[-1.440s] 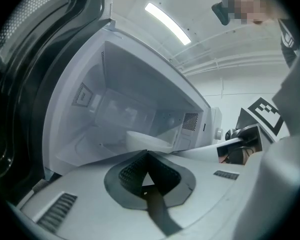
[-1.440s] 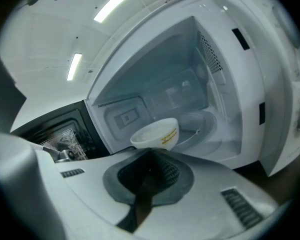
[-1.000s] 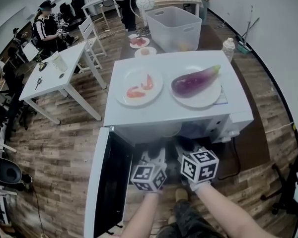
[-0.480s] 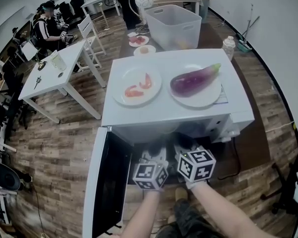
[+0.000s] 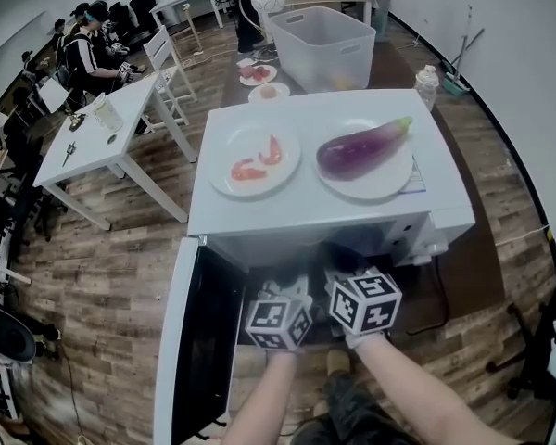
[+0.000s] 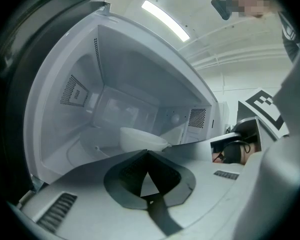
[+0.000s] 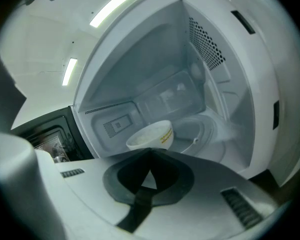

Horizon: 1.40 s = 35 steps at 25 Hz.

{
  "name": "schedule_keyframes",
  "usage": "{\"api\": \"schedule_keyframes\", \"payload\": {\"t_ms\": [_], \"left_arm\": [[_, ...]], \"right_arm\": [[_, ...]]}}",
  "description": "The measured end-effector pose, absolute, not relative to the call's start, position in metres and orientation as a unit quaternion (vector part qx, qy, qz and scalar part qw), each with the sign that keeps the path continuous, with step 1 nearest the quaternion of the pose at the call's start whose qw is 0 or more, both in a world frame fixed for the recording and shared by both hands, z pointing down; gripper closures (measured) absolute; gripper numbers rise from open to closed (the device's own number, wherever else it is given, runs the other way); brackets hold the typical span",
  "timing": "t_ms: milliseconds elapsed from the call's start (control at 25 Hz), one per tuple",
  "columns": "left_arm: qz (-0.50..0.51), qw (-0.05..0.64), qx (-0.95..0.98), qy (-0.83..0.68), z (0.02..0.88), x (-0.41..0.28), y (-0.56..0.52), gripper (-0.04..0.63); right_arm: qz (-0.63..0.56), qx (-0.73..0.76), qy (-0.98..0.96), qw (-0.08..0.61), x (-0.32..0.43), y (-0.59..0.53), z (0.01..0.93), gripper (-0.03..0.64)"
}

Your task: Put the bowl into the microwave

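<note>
The white bowl (image 6: 142,139) (image 7: 150,134) stands upright inside the open microwave (image 5: 334,216), near the front of the cavity floor. Both grippers reach side by side into the opening and angle toward each other. My left gripper (image 6: 148,152) (image 5: 289,290) has its jaws together, with the tips just before the bowl's near side. The right gripper (image 7: 150,149) (image 5: 338,272) is also shut, its tips at the bowl's near wall. I cannot tell whether either touches the bowl. The head view hides the bowl under the microwave's top.
The microwave door (image 5: 204,341) hangs open to the left of my arms. On top sit a plate of red food (image 5: 256,160) and an eggplant (image 5: 363,149) on a second plate. A plastic bin (image 5: 326,49), a white table (image 5: 93,142) and seated people are behind.
Both grippers have edged slightly forward toward the cavity. Their jaws look the same as before.
</note>
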<state>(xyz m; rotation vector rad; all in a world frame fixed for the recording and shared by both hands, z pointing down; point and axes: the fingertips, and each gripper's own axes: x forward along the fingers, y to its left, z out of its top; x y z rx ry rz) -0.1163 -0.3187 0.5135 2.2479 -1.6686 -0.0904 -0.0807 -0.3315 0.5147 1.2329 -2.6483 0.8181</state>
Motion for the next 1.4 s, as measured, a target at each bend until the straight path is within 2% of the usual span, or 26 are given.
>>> {"api": "schedule_keyframes", "payload": {"t_ms": [1400], "left_arm": [[-0.037, 0.164, 0.796, -0.581, 0.502, -0.113, -0.299, 0.603]], "right_arm": [[0.239, 0.385, -0.890, 0.056, -0.083, -0.309, 0.505, 0.612]]}}
